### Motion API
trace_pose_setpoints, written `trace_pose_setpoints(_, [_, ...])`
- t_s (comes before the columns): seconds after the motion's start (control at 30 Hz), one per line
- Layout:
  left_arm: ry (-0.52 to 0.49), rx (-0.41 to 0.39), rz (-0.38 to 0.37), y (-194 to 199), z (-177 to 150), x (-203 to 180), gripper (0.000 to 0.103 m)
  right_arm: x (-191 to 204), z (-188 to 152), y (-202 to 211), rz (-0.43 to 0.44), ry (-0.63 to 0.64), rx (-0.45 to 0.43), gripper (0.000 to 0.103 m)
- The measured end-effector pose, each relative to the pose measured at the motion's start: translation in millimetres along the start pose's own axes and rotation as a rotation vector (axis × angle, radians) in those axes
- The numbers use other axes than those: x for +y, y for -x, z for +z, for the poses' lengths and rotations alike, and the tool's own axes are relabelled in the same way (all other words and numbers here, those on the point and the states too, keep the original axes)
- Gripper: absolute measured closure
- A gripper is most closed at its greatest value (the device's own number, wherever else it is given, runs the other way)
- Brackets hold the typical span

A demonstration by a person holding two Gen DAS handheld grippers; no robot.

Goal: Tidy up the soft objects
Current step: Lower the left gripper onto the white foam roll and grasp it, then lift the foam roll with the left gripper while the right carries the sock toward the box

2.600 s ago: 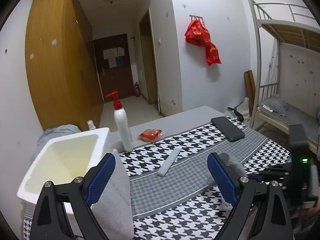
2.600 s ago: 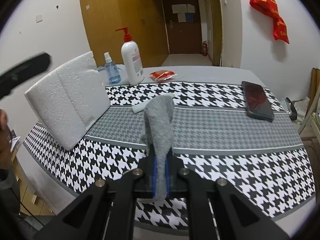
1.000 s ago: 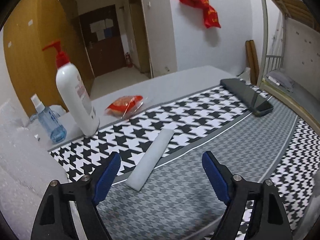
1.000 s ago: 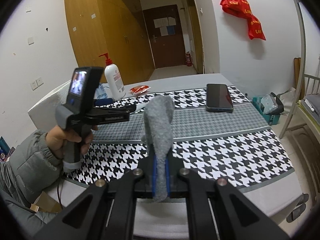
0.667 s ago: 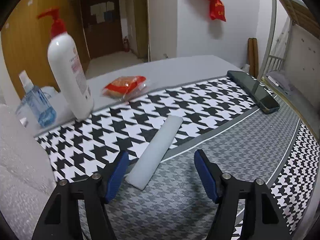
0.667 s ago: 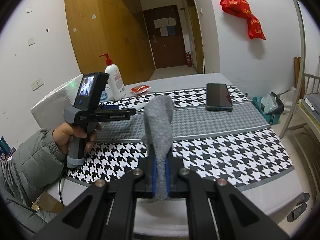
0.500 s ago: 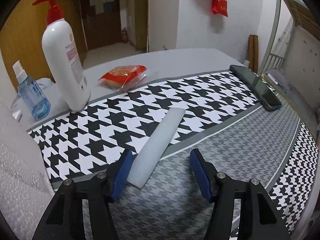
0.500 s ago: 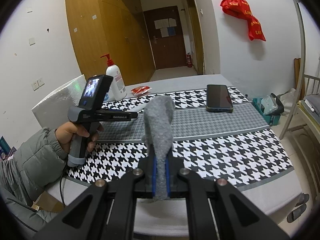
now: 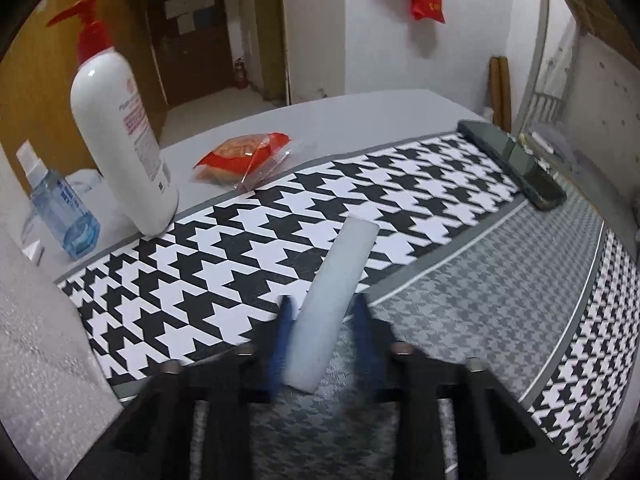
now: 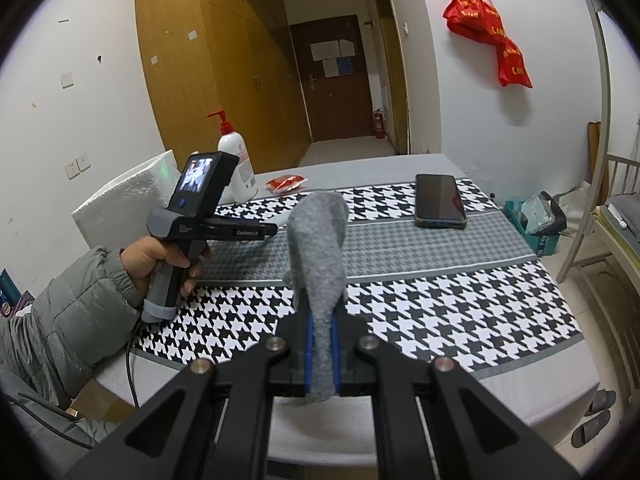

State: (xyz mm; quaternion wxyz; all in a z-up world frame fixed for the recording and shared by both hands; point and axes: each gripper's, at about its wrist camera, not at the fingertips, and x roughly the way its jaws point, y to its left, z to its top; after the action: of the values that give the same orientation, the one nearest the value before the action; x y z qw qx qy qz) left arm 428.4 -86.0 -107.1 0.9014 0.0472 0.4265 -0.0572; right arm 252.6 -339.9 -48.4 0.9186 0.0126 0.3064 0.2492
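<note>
A white foam strip (image 9: 334,292) lies aslant on the houndstooth cloth (image 9: 224,264) in the left wrist view. My left gripper (image 9: 322,320) straddles its near end. The jaws are closing, and the blurred blue pads (image 9: 282,332) touch the strip's two long edges. In the right wrist view my right gripper (image 10: 320,352) is shut on a grey soft cloth (image 10: 318,240) that stands up from the pads above the table's near edge. A person's hand (image 10: 160,260) in a grey sleeve holds the left gripper to the left of that cloth.
A white pump bottle (image 9: 120,140), a blue spray bottle (image 9: 60,212) and a red snack packet (image 9: 244,156) stand behind the strip. A dark phone (image 9: 516,164) lies at the far right. A white foam box (image 9: 36,360) fills the left edge. A bunk bed frame (image 10: 600,160) stands right of the table.
My left gripper came forward and down over the foam strip, and its jaws narrowed from wide apart to against the strip's sides. The right gripper and its grey cloth stayed put.
</note>
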Motion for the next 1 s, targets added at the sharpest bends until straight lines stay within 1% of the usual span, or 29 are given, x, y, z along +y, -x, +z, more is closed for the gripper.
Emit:
trace_pose_setpoints(0.03, [-0.010,0.006,0.007,1,0,-2,0.086,1,0,1,-0.002,0.000,-0.002,0.093])
trace_pose_setpoints(0.07, [-0.023,0.014,0.018,2,-1,-5,0.088,1,1,1,-0.003,0.001,-0.004,0.093])
trace_pose_setpoints(0.1, [-0.033,0.013,0.022,4,-2,-6,0.092,2,1,2,-0.003,0.001,-0.007,0.093])
trace_pose_setpoints(0.17, [-0.039,0.009,0.016,7,-5,-7,0.096,2,2,4,-0.004,0.002,-0.012,0.093])
trace_pose_setpoints(0.2, [-0.018,0.008,0.016,9,-6,-5,0.097,3,3,5,-0.004,0.003,-0.014,0.093])
trace_pose_setpoints(0.27, [0.008,0.019,-0.021,14,-8,-3,0.097,4,3,6,-0.005,0.004,-0.018,0.093])
trace_pose_setpoints(0.4, [-0.007,-0.034,-0.005,35,-13,-8,0.097,4,5,8,-0.009,0.001,-0.026,0.093])
trace_pose_setpoints(0.47, [-0.001,-0.054,-0.042,51,-13,-9,0.097,5,6,9,-0.010,0.002,-0.032,0.093])
trace_pose_setpoints(0.77, [-0.043,-0.166,-0.055,120,-19,-22,0.097,14,10,13,0.006,0.018,-0.056,0.093])
trace_pose_setpoints(1.0, [-0.060,-0.235,-0.051,157,-27,-24,0.097,27,12,20,0.021,0.037,-0.076,0.093])
